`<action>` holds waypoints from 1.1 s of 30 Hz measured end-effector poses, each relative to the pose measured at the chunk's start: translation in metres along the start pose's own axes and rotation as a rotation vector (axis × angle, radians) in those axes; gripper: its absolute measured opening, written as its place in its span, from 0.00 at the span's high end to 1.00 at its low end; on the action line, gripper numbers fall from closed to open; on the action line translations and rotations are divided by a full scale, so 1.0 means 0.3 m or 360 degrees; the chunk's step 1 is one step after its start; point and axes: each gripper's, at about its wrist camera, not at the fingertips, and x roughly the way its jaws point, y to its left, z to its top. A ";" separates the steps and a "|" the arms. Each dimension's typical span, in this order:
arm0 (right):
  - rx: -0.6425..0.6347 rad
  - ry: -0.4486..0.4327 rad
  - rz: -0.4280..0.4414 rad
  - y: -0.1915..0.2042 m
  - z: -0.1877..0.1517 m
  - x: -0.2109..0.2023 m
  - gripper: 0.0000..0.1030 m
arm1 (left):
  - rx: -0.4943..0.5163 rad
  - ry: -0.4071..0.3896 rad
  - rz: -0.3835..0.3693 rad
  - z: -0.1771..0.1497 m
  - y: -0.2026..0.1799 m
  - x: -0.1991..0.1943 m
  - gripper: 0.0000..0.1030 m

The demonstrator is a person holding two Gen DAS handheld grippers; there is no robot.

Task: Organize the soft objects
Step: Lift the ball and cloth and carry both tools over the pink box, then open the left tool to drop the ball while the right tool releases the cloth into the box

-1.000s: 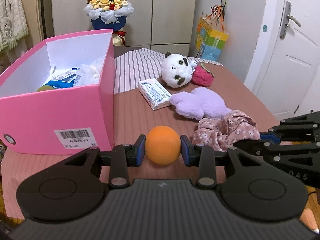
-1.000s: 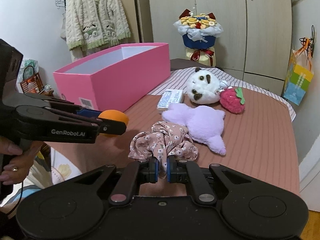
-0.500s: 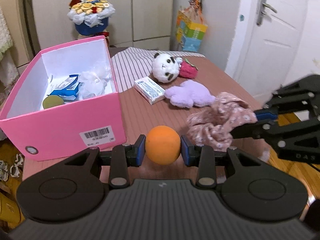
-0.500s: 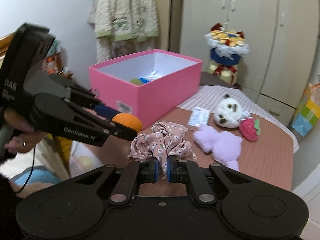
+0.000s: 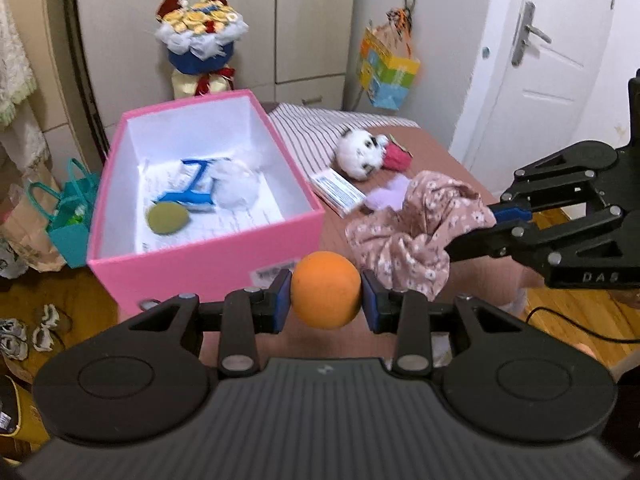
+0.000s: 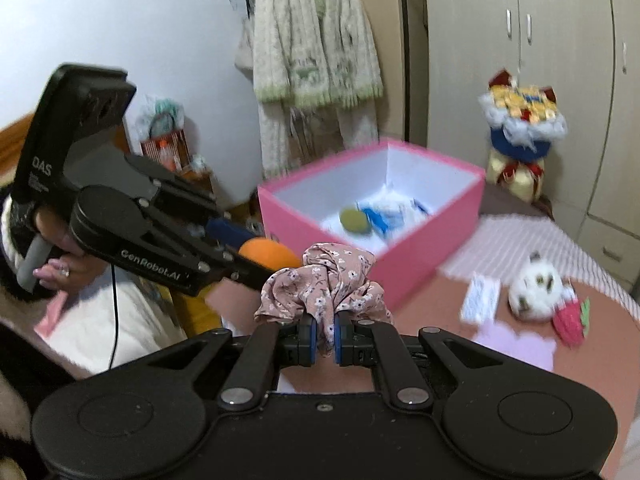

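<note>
Left tool (image 5: 326, 295) near pink box (image 5: 208, 268), perhaps.

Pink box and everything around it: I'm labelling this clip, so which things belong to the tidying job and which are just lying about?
Job:
- orange ball, in left gripper
- floral scrunchie, in right gripper
- pink box
- panda plush
- strawberry plush
- purple plush

Lying about:
- hanging cardigan
- bouquet
- gift bag

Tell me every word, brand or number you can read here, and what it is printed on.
"DAS": side of the right gripper.
"DAS" and "GenRobot.AI": body and arm of the left gripper.
Barcode sticker on the pink box: blurred, half hidden by the orange ball.
White packet on the table: print too small.
</note>
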 end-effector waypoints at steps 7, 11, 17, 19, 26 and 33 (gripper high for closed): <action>0.0037 -0.0073 0.0071 -0.022 0.096 0.069 0.90 | -0.0071 -0.0058 0.0003 0.063 0.114 -0.021 0.66; 0.0023 -0.0068 0.0075 -0.038 0.156 0.138 0.90 | -0.0064 -0.0116 0.0036 0.119 0.171 -0.014 0.66; 0.0049 -0.0108 0.0082 -0.093 0.253 0.236 0.90 | -0.0145 -0.0122 0.0021 0.204 0.277 0.045 0.66; 0.0045 -0.0106 0.0062 -0.111 0.290 0.269 0.89 | -0.0166 -0.0130 0.0016 0.230 0.310 0.065 0.66; 0.0108 -0.0077 0.0049 -0.196 0.390 0.411 0.88 | -0.0207 -0.0181 0.0106 0.298 0.398 0.171 0.66; 0.0155 0.0053 0.0066 -0.276 0.413 0.599 0.88 | -0.0297 -0.0080 0.0135 0.316 0.507 0.338 0.66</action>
